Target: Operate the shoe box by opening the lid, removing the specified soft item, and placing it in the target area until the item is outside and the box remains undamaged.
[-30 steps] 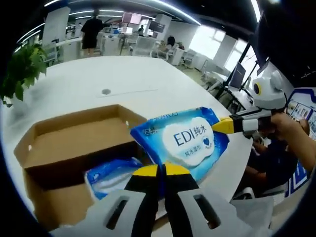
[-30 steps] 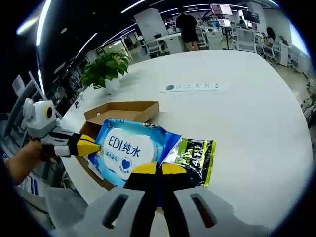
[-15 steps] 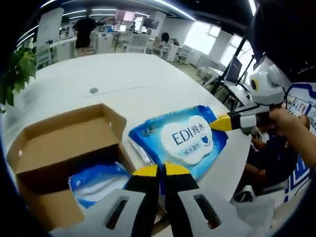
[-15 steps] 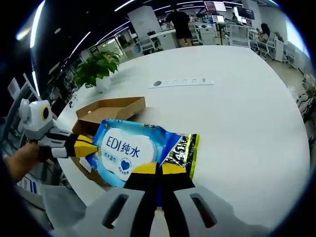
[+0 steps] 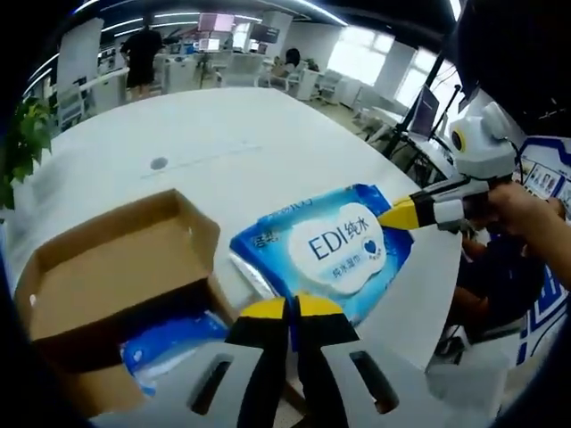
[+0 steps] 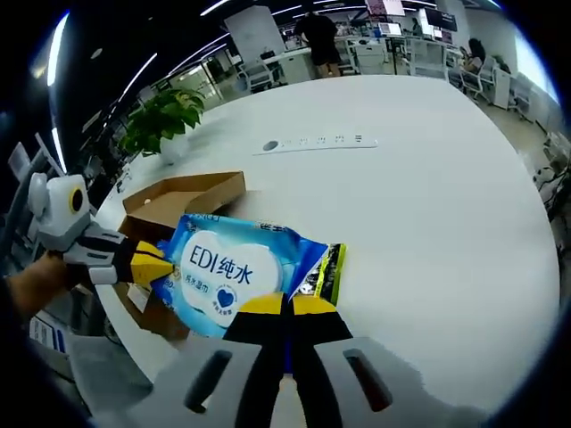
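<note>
Blue and white plastic film, the wet-wipe pack [image 5: 326, 254] hung between the two grippers, clear of the open cardboard shoe box [image 5: 116, 267] and above the white table [image 5: 241, 147]; in the right gripper view the same pack [image 6: 234, 272] lay just beyond the box [image 6: 178, 198], towards the bare tabletop [image 6: 428, 205]. The left gripper [image 5: 287, 309] had its jaws closed tight on the near edge of the pack; the right gripper [image 6: 287, 306] was likewise clamped on the opposite edge, and each showed in the other's view gripping its side [image 5: 403, 214] [image 6: 156, 265]. A second blue pack [image 5: 174, 334] lay inside the box; a darker green-printed packet [image 6: 328, 272] peeped from under the held one. The step in hand looked to be the carry to the target area; it would go best with both grips kept firm and level, the film neither stretched nor sagging; the pack should be lowered flat onto open table well apart from the box, and only then released.
</note>
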Available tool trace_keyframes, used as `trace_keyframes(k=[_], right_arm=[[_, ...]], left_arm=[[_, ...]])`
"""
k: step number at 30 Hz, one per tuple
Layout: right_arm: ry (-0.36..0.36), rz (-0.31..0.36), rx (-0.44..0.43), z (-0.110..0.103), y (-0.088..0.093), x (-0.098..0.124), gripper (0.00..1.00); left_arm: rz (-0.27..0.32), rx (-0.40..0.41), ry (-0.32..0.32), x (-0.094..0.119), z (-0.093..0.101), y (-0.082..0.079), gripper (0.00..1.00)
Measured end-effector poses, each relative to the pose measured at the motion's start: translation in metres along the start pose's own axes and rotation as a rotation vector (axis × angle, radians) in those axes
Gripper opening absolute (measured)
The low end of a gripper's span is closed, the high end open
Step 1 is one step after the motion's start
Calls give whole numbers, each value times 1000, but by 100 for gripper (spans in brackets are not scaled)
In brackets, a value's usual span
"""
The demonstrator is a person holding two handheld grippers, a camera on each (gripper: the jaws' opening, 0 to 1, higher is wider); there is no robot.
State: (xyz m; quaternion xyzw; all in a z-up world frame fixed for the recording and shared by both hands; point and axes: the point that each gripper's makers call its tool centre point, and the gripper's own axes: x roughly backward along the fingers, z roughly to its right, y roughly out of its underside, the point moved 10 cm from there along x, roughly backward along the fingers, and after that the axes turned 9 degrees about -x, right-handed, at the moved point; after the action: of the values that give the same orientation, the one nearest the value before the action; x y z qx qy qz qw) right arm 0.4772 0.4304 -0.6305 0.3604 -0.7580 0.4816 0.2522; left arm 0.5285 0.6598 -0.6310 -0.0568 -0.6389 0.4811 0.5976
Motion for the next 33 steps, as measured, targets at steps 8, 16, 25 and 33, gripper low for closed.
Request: trace_keyframes(k=[8, 16, 25, 33], right_arm=[[11, -29, 5, 10, -4, -17, 0], [18, -50, -21, 24, -3, -31, 0], [26, -75, -27, 33, 1, -48, 0], [31, -95, -26, 37, 6, -60, 0]], left_arm=[[-80, -158, -19, -19, -3, -3, 0], [-141, -256, -9, -36, -3, -6, 0], [-217, -354, -5, -51, -6, -10, 0], [-266, -414, -4, -57, -4, -7, 0]])
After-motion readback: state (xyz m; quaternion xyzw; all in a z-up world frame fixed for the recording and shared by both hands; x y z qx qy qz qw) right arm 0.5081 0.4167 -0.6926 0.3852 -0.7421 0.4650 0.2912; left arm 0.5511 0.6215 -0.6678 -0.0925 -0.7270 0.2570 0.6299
